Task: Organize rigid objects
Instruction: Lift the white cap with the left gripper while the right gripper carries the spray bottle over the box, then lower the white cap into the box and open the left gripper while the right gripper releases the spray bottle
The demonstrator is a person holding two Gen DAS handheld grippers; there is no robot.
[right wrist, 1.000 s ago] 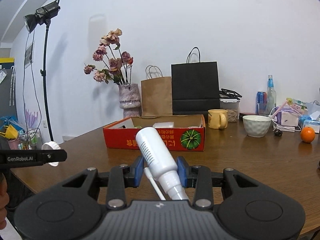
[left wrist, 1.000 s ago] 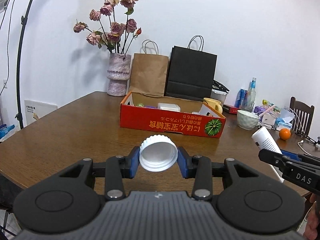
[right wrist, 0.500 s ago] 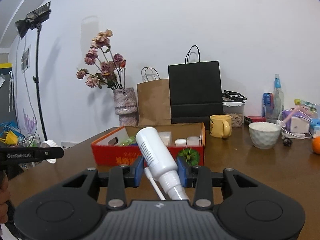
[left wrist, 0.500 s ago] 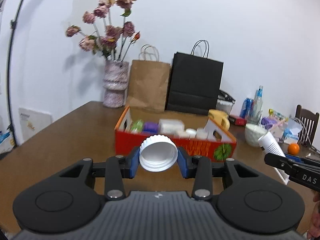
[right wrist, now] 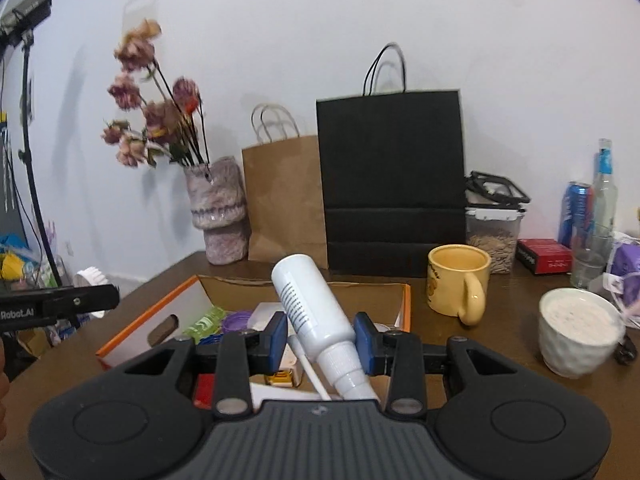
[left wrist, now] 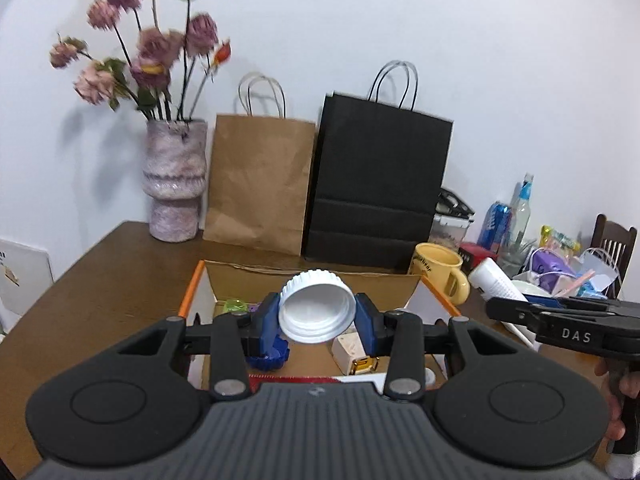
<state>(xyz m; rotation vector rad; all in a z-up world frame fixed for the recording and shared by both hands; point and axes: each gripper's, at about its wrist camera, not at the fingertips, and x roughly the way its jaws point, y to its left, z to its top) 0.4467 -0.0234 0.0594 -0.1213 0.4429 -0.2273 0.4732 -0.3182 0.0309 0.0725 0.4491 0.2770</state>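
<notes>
My left gripper (left wrist: 317,317) is shut on a white ribbed screw cap (left wrist: 317,306), its hollow side facing the camera. It hangs over the open cardboard box (left wrist: 308,277) with orange edges. My right gripper (right wrist: 321,339) is shut on a white squeeze bottle (right wrist: 313,309), which tilts up to the left with its nozzle towards the camera. It hovers over the same box (right wrist: 160,307). Inside lie a green item (right wrist: 205,321), a purple lid (right wrist: 236,321), a beige block (left wrist: 349,352) and other small things. Each gripper shows at the edge of the other's view.
Behind the box stand a brown paper bag (left wrist: 259,184), a black paper bag (left wrist: 380,184) and a vase of dried flowers (left wrist: 174,184). A yellow mug (right wrist: 458,280), a white bowl (right wrist: 576,330), a can, bottles and clutter crowd the right of the wooden table (left wrist: 112,280).
Both grippers have moved forward and a little up across the table, from well short of the box to above it. Each grip is unchanged.
</notes>
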